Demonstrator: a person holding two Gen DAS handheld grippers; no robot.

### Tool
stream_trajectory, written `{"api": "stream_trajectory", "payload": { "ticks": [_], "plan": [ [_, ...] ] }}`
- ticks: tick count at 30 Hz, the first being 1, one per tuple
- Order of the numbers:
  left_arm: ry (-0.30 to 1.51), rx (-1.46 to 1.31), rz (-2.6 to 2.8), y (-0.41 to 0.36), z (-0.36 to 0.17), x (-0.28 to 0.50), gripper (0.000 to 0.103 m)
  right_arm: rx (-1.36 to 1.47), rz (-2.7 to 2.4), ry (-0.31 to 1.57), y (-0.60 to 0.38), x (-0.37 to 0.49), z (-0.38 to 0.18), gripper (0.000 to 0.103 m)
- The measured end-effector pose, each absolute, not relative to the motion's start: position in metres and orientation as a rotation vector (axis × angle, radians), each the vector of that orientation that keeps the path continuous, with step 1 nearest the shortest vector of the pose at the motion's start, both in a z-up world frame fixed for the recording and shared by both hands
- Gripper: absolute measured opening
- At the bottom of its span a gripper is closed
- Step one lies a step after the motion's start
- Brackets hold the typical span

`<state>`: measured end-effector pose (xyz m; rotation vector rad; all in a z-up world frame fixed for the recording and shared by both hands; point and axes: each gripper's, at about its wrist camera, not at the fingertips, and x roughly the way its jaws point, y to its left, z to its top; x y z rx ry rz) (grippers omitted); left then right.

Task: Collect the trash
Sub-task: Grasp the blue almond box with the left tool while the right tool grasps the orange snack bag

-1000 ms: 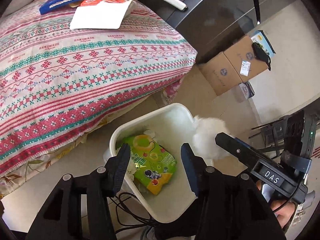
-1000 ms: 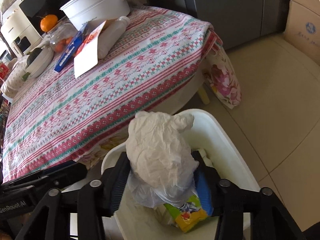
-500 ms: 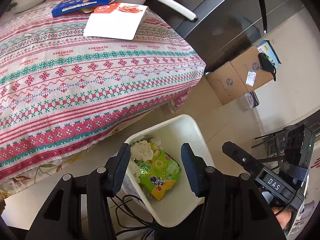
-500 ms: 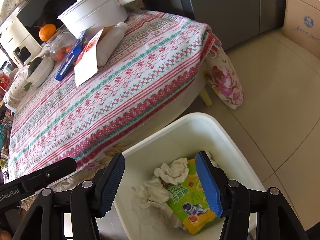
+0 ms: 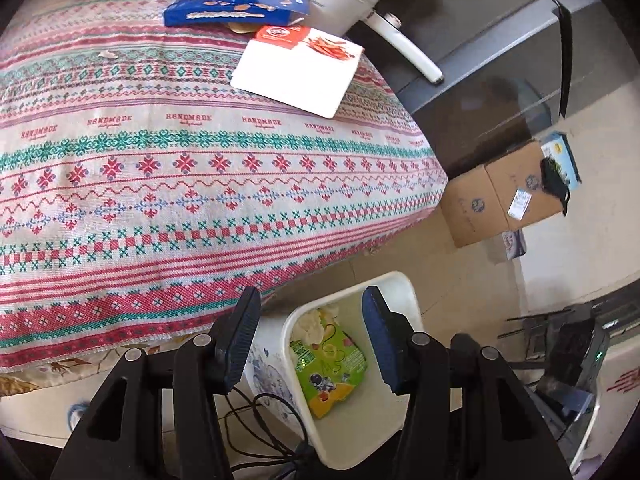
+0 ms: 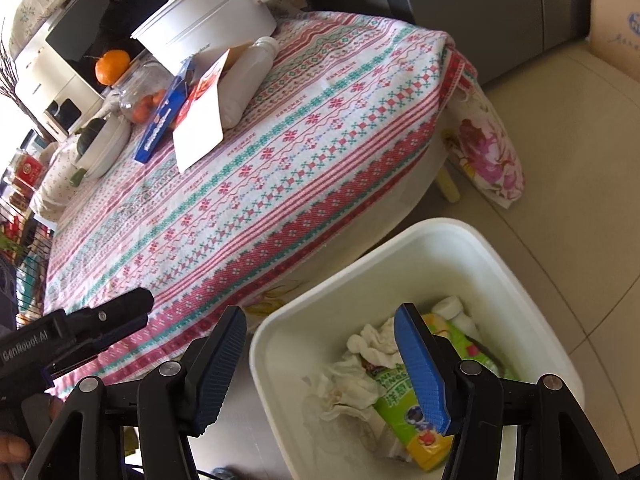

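**Both fingers empty above the bin, tissue already inside**

Fingers of the right gripper (image 6: 320, 364) have just been opening and stand spread over the white trash bin (image 6: 436, 228), nothing between them. Those of the left gripper (image 5: 310, 340) are spread as well, hanging empty above the same bin's rim, with the table edge just beside them.

Crumpled white tissues (image 6: 372, 344) lie at the bottom of the bin against a green snack pouch (image 6: 404, 412). Judging by look, both are very light and soft: tissue would crush to almost nothing under the pads, so a pinch through the middle of a wad suits it; the pouch looks slick and is better taken by a flat edge.

On the patterned tablecloth (image 5: 192, 184), woven with the word "HANDMADE", remain a blue box (image 5: 236, 7), a white card with a red-printed top (image 5: 298, 70), a white plastic bottle (image 6: 248, 80) and a white pot (image 6: 208, 28). Whether any of these counts as trash I cannot tell. Print on the pouch is too small to read surely. "GenRobot.AI" shows on the left gripper's side in the right wrist view
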<state>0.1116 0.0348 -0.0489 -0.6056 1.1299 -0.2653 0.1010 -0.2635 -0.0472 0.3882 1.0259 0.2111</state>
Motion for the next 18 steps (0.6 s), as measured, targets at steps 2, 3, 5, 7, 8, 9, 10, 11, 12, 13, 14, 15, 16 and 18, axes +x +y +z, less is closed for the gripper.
{"api": "stream_trajectory", "payload": {
  "ticks": [2,3,5,7,8,9,10,11,12,13,14,15,16,18],
  "plan": [
    [1.129,-0.704,-0.241,0.053,-0.051,0.119,0.055,0.41,0.218,1.026,-0.263,0.103,-0.048,0.067],
    [1.117,-0.739,-0.224,0.062,-0.05,0.123,0.055,0.419,0.222,1.025,-0.262,0.105,-0.049,0.067],
    [1.072,-0.78,-0.171,0.08,-0.043,0.129,0.055,0.425,0.23,1.024,-0.259,0.108,-0.049,0.067],
    [1.015,-0.815,-0.105,0.098,-0.036,0.131,0.056,0.422,0.239,1.024,-0.255,0.112,-0.049,0.067],
    [0.995,-0.834,-0.082,0.105,-0.033,0.134,0.058,0.423,0.244,1.024,-0.255,0.114,-0.049,0.067],
    [0.979,-0.856,-0.064,0.113,-0.031,0.136,0.059,0.434,0.25,1.025,-0.254,0.117,-0.049,0.067],
    [0.965,-0.88,-0.049,0.12,-0.03,0.138,0.061,0.446,0.258,1.025,-0.254,0.121,-0.049,0.067],
    [0.953,-0.911,-0.038,0.127,-0.031,0.141,0.061,0.46,0.265,1.023,-0.255,0.126,-0.048,0.067],
    [0.943,-0.945,-0.039,0.133,-0.031,0.146,0.061,0.471,0.271,1.018,-0.255,0.132,-0.046,0.067],
    [0.932,-0.979,-0.044,0.139,-0.032,0.151,0.061,0.476,0.276,1.012,-0.254,0.136,-0.044,0.067],
    [0.916,-1.014,-0.042,0.144,-0.033,0.156,0.061,0.479,0.282,1.007,-0.253,0.142,-0.042,0.067],
    [0.895,-1.045,-0.026,0.148,-0.034,0.162,0.061,0.483,0.288,1.002,-0.251,0.148,-0.039,0.067],
    [0.882,-1.067,-0.018,0.151,-0.035,0.168,0.061,0.489,0.293,0.999,-0.249,0.153,-0.038,0.067],
    [0.859,-1.121,-0.035,0.156,-0.037,0.184,0.061,0.5,0.305,1.005,-0.244,0.164,-0.039,0.067]
  ]
}}
